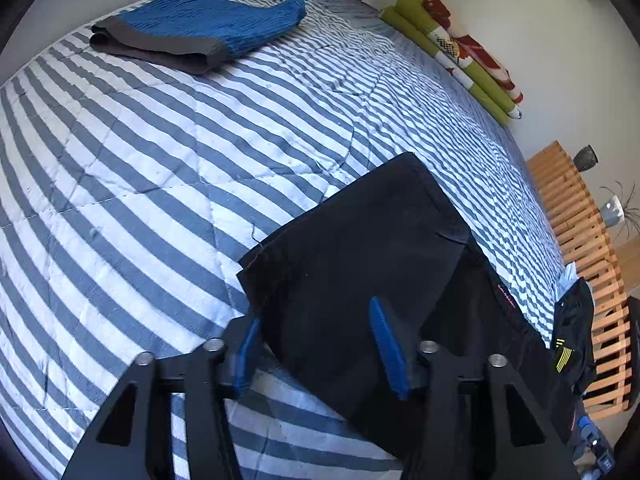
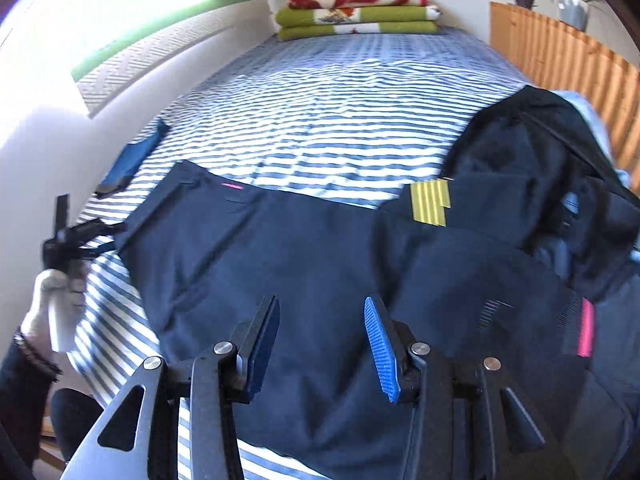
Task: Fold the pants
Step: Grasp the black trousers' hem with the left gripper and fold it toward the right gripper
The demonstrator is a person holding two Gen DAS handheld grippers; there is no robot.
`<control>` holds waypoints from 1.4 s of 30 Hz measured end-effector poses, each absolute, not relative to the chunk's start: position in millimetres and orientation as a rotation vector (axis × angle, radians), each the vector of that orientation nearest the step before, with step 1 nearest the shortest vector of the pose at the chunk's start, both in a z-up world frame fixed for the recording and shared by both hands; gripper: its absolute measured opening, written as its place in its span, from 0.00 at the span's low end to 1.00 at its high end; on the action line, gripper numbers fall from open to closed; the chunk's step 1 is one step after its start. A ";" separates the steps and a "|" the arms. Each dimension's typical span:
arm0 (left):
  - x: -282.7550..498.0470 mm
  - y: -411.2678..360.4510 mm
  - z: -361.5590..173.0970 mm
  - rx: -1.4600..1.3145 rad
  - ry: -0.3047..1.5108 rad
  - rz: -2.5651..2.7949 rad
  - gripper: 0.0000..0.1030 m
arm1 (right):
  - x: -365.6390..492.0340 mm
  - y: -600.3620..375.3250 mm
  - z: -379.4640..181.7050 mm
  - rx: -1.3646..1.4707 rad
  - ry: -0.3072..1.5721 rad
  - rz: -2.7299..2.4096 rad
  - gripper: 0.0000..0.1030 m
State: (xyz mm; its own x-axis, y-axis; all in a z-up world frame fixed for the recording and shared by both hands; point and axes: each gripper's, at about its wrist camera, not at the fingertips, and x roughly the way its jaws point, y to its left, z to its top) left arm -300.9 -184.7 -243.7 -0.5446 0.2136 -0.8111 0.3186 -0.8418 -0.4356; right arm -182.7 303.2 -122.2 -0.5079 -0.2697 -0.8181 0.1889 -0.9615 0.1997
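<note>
- My left claw (image 1: 320, 344) stood released, its blue pads (image 1: 386, 344) spread apart over the corner of the dark pants (image 1: 360, 256), with nothing pinched between them.
- My right claw (image 2: 320, 344) was likewise released, jaws wide, hanging above the middle of the same pants (image 2: 288, 264).
- The pants lay flat across the near edge of the striped bed cover (image 2: 320, 120), one end doubled over into a squared flap (image 1: 384, 208) in the left view.
- From the right view I saw the left claw (image 2: 76, 236) at the far-left end of the pants, gripped by a gloved hand (image 2: 56, 300); whether it touched the cloth there I could not tell.
- A heap of other dark clothes (image 2: 540, 168) with a yellow-striped patch (image 2: 430, 202) sat at the bed's right edge, against the pants.
- A folded blue and grey garment (image 1: 200, 28) rested near the far-left edge.
- Folded green and red blankets (image 2: 356, 10) were stacked at the far end, by the wall.
</note>
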 end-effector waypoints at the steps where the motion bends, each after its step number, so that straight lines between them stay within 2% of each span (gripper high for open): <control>1: -304.8 -185.4 -245.1 1.460 0.869 -2.554 0.25 | -187.8 295.6 -122.0 1.387 -0.126 -2.503 0.39; 2: -309.1 -185.8 -245.9 1.463 0.879 -2.553 0.16 | -191.4 288.6 -121.5 1.384 -0.125 -2.495 0.39; 5: -314.6 -182.0 -241.3 1.440 0.899 -2.580 0.07 | -204.4 265.2 -121.3 1.368 -0.108 -2.466 0.39; 9: -306.5 -172.2 -220.6 1.356 0.864 -2.660 0.05 | -221.8 237.5 -129.8 1.390 -0.106 -2.426 0.39; 13: -294.4 -133.3 -177.5 1.283 0.784 -2.851 0.05 | -227.2 229.9 -139.8 1.405 -0.143 -2.427 0.39; 16: -281.7 -83.5 -145.2 1.260 0.747 -3.012 0.05 | -221.9 243.1 -138.6 1.390 -0.201 -2.437 0.39; 19: -266.8 -14.9 -127.9 1.283 0.655 -3.164 0.05 | -212.0 271.1 -130.5 1.322 -0.344 -2.462 0.39; 22: -245.8 57.3 -135.1 1.389 0.545 -3.268 0.05 | -201.1 302.7 -120.1 1.220 -0.465 -2.510 0.40; 24: -233.0 102.5 -150.0 1.497 0.411 -3.307 0.05 | -200.5 317.6 -117.8 1.237 -0.507 -2.498 0.40; 28: -214.5 159.0 -180.8 1.682 0.310 -3.285 0.05 | -207.8 343.6 -131.8 1.334 -0.647 -2.425 0.40; 33: -204.9 177.2 -192.4 1.701 0.318 -3.265 0.05 | -221.9 354.4 -166.0 1.492 -0.708 -2.329 0.40; 35: -201.2 181.7 -187.7 1.658 0.264 -3.291 0.05 | -226.3 354.2 -178.3 1.546 -0.715 -2.298 0.40; 42: -180.4 202.3 -175.6 1.571 0.055 -3.376 0.05 | -248.8 351.7 -199.6 1.535 -0.993 -2.085 0.40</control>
State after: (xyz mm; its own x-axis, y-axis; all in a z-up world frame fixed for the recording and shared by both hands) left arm -180.4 202.3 -175.6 -0.5086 0.5102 -0.6936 -0.4875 -0.8346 -0.2565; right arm -248.8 351.7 -199.6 -0.3405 -0.6539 -0.6757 -0.1127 -0.6851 0.7197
